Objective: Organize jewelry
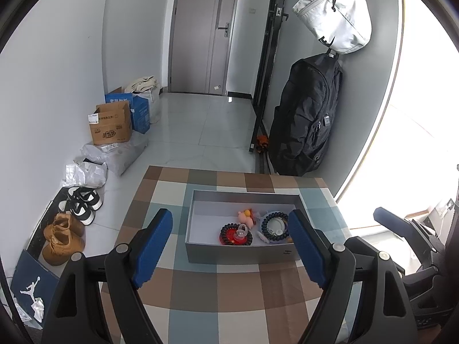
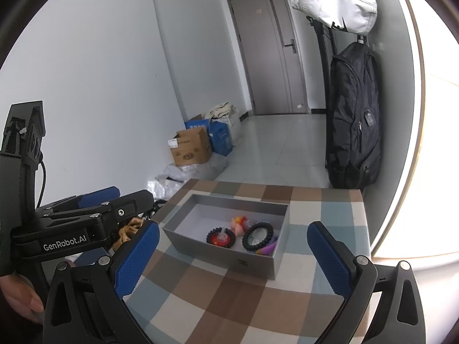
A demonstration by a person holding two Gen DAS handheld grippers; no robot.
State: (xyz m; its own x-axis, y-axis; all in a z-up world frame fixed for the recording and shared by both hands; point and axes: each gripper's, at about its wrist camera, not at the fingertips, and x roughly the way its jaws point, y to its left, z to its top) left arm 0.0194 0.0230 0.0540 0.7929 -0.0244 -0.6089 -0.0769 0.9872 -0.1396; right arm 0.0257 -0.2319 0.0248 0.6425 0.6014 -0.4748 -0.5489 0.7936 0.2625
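Observation:
A grey open box stands on the checked tablecloth. Inside lie a black bead bracelet on a red disc, a pink plush charm and a dark coiled bracelet around a pale round piece. My left gripper hovers open in front of the box, holding nothing. In the right wrist view the box shows the red disc, the coiled bracelet, the charm and a purple piece. My right gripper is open and empty, short of the box.
Shoes, cardboard boxes and plastic bags line the floor on the left. A black backpack and a white bag hang on the right wall. A hand holds the left gripper's handle.

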